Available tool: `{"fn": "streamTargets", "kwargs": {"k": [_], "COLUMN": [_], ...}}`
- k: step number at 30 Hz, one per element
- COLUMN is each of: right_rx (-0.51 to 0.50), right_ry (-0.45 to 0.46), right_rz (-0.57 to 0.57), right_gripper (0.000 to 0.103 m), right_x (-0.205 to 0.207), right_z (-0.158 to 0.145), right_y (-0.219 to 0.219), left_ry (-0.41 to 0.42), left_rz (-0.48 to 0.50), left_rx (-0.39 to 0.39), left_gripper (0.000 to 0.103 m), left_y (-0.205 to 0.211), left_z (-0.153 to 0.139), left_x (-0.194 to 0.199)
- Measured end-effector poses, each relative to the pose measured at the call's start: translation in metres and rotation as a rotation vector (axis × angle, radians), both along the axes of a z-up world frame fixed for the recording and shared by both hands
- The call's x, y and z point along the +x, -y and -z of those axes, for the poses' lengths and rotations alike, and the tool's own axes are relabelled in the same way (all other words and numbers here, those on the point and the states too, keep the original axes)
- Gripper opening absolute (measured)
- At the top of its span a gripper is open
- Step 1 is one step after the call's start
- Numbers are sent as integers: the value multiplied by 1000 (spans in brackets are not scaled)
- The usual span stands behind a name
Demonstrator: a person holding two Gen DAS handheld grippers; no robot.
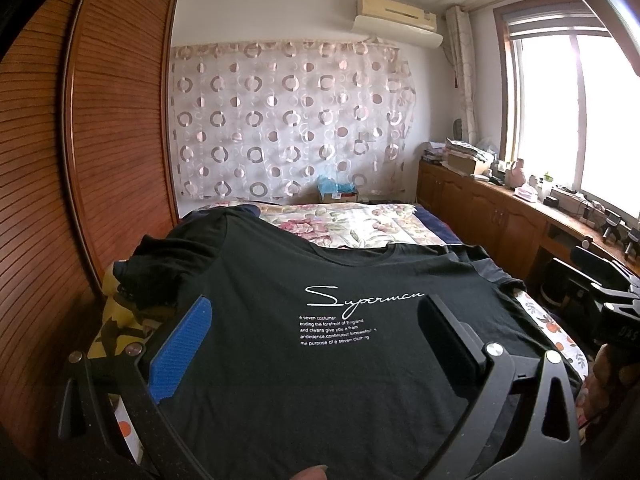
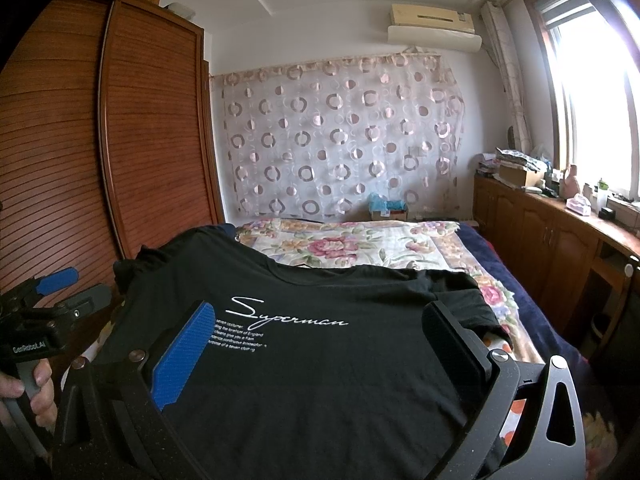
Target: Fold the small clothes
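Observation:
A black T-shirt (image 1: 320,360) with white "Superman" lettering lies spread face up on the bed, collar far from me; it also shows in the right wrist view (image 2: 320,360). My left gripper (image 1: 316,316) hovers open over the shirt's chest, blue pad on the left finger, black pad on the right. My right gripper (image 2: 320,320) is open too, above the shirt's middle and right side. The left gripper also shows at the left edge of the right wrist view (image 2: 60,292), held in a hand. The right gripper shows at the right edge of the left wrist view (image 1: 616,300).
The bed has a floral cover (image 2: 360,248) and a dark blue sheet (image 2: 532,300). A tall wooden slatted wardrobe (image 1: 100,140) stands close on the left. Low wooden cabinets (image 2: 540,232) with clutter run along the right under the window. A box (image 2: 388,210) sits by the curtained far wall.

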State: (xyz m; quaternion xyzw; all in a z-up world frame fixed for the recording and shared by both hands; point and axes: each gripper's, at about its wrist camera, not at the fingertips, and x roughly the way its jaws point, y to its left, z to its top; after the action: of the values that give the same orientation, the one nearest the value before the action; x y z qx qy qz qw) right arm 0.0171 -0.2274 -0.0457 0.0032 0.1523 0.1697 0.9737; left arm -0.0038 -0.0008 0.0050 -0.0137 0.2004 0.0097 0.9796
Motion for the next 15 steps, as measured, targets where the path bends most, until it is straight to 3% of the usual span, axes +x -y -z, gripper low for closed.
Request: {"fn": "streamTargets", "kwargs": {"k": [15], "right_rx": [2], "right_ry": [4], "right_rz": [2], "right_gripper": [103], "right_x": [0], "right_z": [-1], "right_y": [0], "left_ry": [8], "left_rz": [-6], "left_rx": [1], "left_gripper": [103], "left_y": [-2], "left_z": [-4], "left_x": [-1]}}
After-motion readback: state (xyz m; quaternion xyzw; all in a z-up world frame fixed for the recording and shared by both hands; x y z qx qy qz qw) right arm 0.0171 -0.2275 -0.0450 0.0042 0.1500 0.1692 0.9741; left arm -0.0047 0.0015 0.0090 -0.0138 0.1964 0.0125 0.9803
